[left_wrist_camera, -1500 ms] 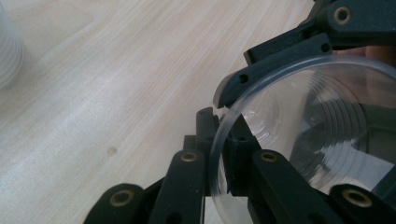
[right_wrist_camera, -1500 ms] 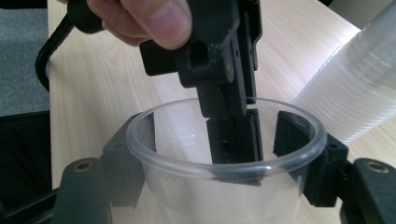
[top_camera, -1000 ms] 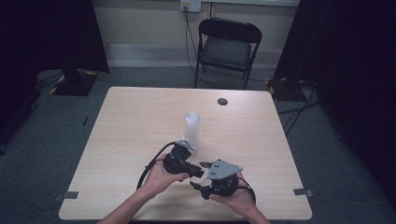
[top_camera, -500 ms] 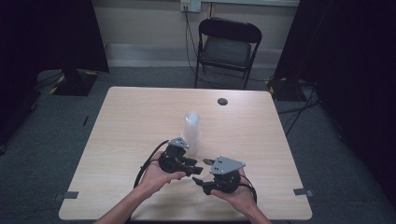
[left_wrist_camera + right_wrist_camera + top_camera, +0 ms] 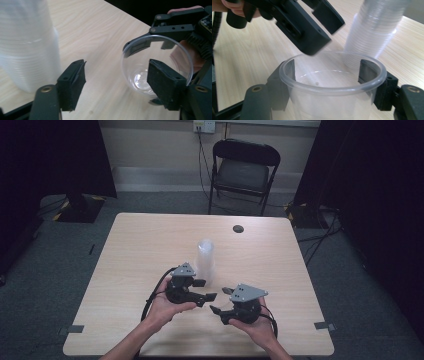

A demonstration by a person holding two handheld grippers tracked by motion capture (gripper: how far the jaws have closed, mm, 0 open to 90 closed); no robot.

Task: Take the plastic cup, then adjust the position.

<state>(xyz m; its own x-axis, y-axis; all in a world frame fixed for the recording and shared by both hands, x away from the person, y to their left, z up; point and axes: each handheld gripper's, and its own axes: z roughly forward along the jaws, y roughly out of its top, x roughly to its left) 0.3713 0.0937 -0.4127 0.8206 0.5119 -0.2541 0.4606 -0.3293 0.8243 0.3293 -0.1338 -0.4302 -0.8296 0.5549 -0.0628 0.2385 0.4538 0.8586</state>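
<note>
Your right hand-held gripper clamps a clear plastic cup, plain in its own view; your left hand-held gripper, jaws just opening, holds nothing; cup stack just beyond; bare worktop around.

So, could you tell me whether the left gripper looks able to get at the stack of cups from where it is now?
Probably yes. The left gripper, whose jaws have just been opening with nothing between them, sits right beside the stack of cups, with bare table around it.
</note>
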